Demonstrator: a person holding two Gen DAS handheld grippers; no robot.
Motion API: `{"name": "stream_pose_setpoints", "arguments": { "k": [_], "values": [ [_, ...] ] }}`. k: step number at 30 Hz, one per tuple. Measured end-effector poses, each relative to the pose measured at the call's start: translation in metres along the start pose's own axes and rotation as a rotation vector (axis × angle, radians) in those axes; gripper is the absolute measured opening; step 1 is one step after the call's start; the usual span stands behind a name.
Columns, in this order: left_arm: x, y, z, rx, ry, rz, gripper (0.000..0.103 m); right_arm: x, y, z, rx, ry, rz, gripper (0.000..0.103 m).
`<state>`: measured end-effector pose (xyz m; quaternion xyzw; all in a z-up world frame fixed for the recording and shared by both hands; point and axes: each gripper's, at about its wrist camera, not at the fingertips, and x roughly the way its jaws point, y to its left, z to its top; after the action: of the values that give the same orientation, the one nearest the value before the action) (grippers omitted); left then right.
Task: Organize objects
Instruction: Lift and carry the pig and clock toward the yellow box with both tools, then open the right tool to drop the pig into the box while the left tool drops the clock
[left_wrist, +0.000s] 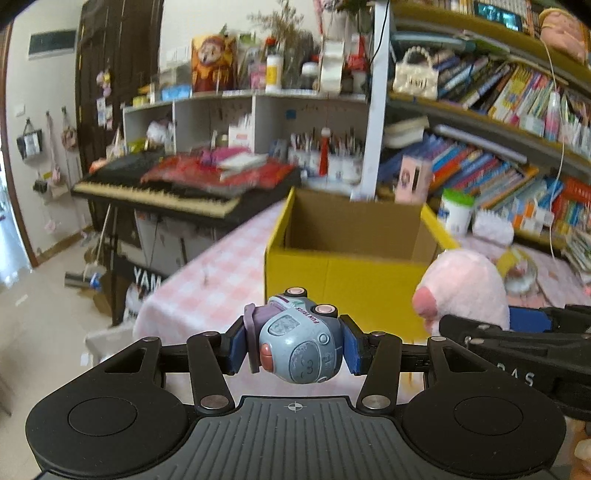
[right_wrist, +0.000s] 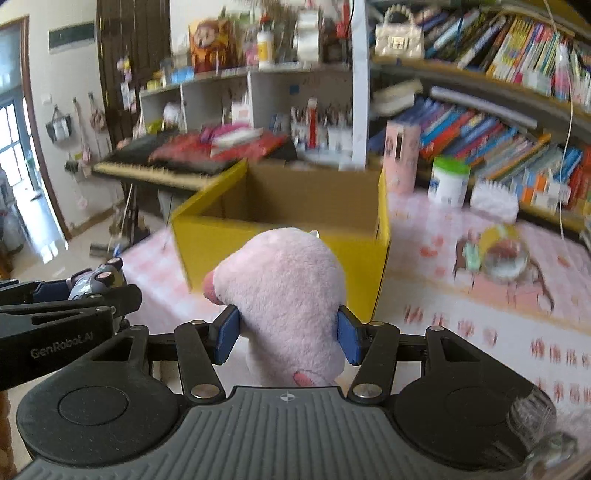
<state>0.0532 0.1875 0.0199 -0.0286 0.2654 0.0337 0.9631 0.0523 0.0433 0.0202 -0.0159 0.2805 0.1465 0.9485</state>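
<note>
A small blue-grey toy car sits squeezed between the two blue pads of the left gripper, with its little pink wheels pointing up. Just beside it, the right gripper is clamped on a fluffy pink plush toy, and its blue pads press into the soft sides. Both toys are held up in the air above the table, close to each other, side by side. Right behind them stands a yellow cardboard box with its top open and brown walls inside. The box sits on a table with a pink and white checked cloth. Farther back on the left there is a black keyboard piano with red things piled on it. On the right there are shelves full of colourful books, and a white tub with a green lid stands on the table near them.
</note>
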Motion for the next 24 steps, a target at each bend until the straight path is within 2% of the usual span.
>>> {"name": "stream_pose_setpoints", "arguments": {
  "k": [6,10,15,24],
  "values": [
    [0.031,-0.019,0.042,0.011,-0.081,0.013,0.049,0.025,-0.025,0.052,-0.003,-0.118,-0.002,0.053],
    [0.057,-0.028,0.062,0.000,-0.102,0.036,0.049,0.054,-0.042,0.079,-0.007,-0.136,0.007,0.053],
    [0.087,-0.037,0.075,0.007,-0.088,0.073,0.049,0.093,-0.056,0.093,-0.032,-0.089,0.037,0.053],
    [0.130,-0.046,0.070,0.036,0.005,0.115,0.049,0.146,-0.053,0.085,-0.137,0.037,0.117,0.053]
  ]
}}
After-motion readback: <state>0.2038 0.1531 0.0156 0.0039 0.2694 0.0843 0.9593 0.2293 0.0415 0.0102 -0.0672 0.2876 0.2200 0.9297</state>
